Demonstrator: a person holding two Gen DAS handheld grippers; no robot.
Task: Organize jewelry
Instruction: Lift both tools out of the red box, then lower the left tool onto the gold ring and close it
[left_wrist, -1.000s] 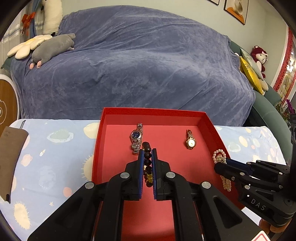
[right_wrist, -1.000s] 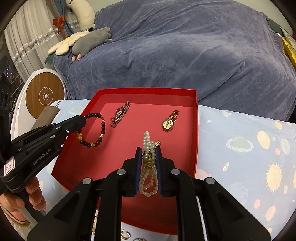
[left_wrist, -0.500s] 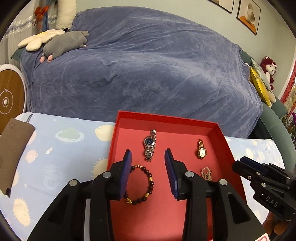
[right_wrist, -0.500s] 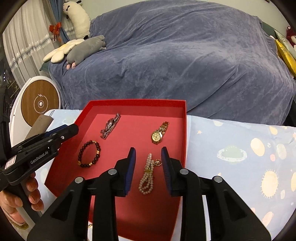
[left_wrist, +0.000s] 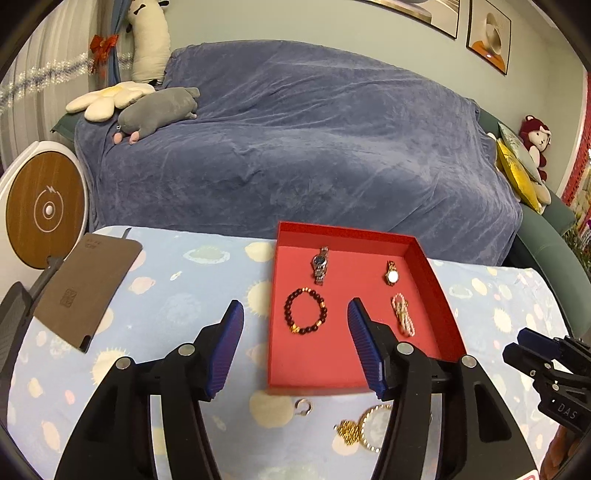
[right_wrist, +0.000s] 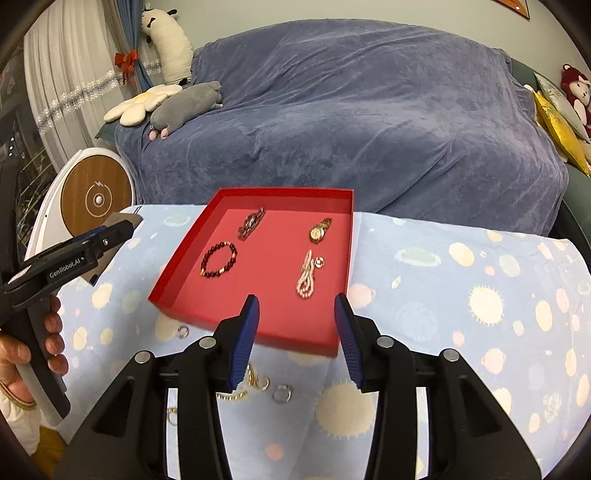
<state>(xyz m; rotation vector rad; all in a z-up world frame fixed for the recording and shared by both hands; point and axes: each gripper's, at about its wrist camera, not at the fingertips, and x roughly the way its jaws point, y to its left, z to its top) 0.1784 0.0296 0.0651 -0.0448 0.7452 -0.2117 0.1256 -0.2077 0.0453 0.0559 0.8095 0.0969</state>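
Observation:
A red tray (left_wrist: 439, 291) (right_wrist: 184, 273) lies on the table. In it lie a dark bead bracelet (left_wrist: 306, 312) (right_wrist: 219, 259), a pearl bracelet (left_wrist: 402, 318) (right_wrist: 306, 275), a silver watch (left_wrist: 320, 264) (right_wrist: 251, 222) and a gold watch (left_wrist: 391, 273) (right_wrist: 319, 230). My left gripper (left_wrist: 295, 314) is open and empty, above the tray's near left part. My right gripper (right_wrist: 295, 306) is open and empty, above the tray's near edge. In front of the tray lie a ring (left_wrist: 303, 407) (right_wrist: 282, 393), a gold chain (left_wrist: 347, 432) (right_wrist: 255, 380) and a round pendant (left_wrist: 375, 424).
A brown card (left_wrist: 86, 286) lies at the table's left. The tablecloth (left_wrist: 177, 295) is pale blue with planets. A blue-covered sofa (left_wrist: 295, 147) with plush toys stands behind. A round white and wood device (left_wrist: 44, 210) stands at the left.
Both grippers opened and let go: the bead bracelet and the pearl bracelet now lie in the tray. Both grippers have since drawn back and up from the tray.

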